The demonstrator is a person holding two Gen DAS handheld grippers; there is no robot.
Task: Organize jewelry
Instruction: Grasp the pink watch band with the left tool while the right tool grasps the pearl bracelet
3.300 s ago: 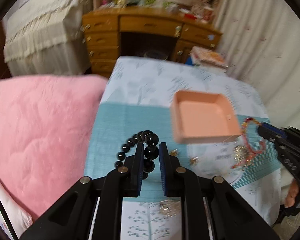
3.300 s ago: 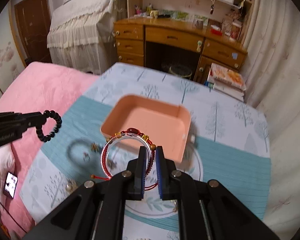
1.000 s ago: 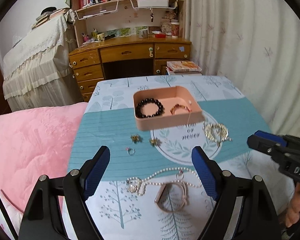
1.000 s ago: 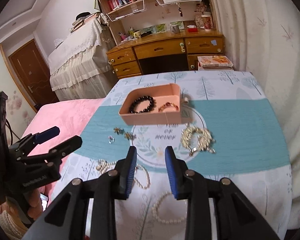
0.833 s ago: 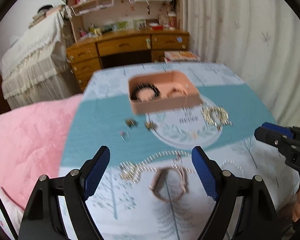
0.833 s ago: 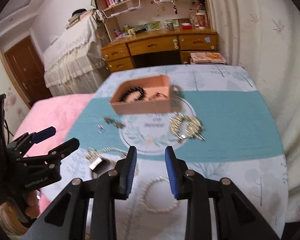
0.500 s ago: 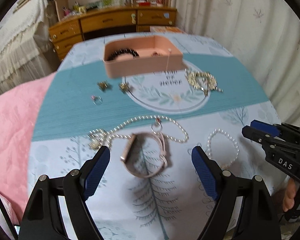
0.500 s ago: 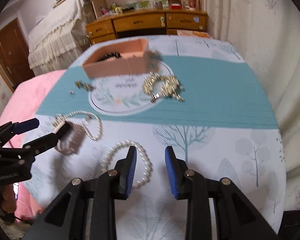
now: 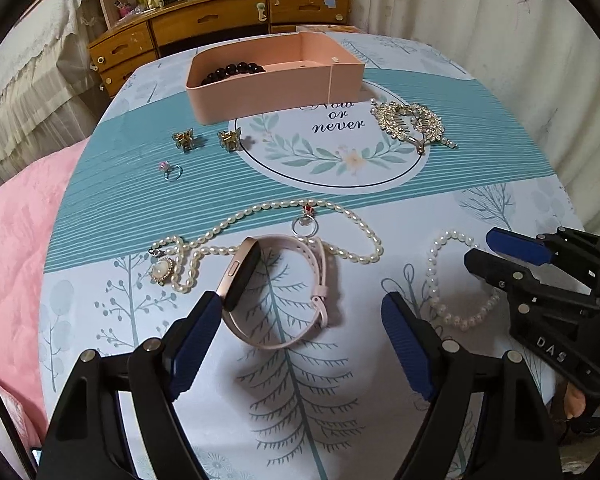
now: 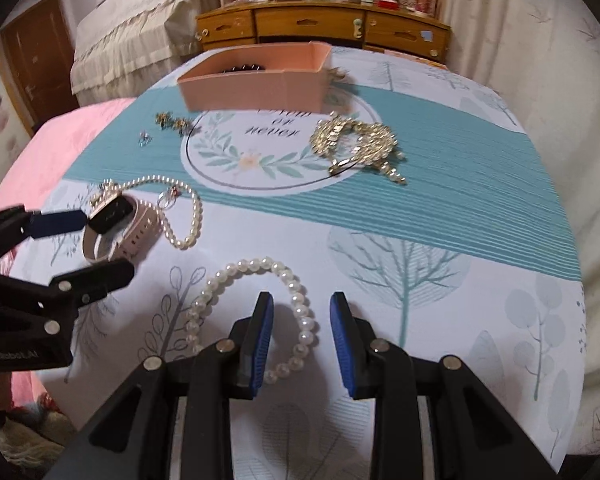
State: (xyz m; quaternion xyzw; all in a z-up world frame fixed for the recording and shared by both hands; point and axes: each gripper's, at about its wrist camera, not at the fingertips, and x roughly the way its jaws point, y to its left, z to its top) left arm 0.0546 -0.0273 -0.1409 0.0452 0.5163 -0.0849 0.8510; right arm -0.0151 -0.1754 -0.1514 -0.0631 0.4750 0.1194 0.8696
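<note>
My left gripper [image 9: 302, 320] is wide open, low over the table, its fingers on either side of a pink smartwatch [image 9: 276, 292]. The watch also shows in the right wrist view [image 10: 116, 232]. My right gripper [image 10: 302, 320] is open, with the right side of a pearl bracelet [image 10: 260, 308] between its fingers; the bracelet also shows in the left wrist view [image 9: 456, 276]. A long pearl necklace [image 9: 268, 236] lies behind the watch. The pink tray [image 9: 276, 88] at the back holds a black bead bracelet [image 9: 232, 71].
A gold rhinestone hair comb [image 9: 410, 122] lies right of the tray. Two small gold clips [image 9: 206, 140] and a ring [image 9: 172, 170] lie on the teal stripe. A pink blanket [image 9: 12, 248] borders the table's left edge. A wooden desk [image 9: 220, 20] stands behind.
Both grippers have come down and forward from high above the table. The left now frames the watch and the right frames the pearl bracelet. The right jaws opened wider.
</note>
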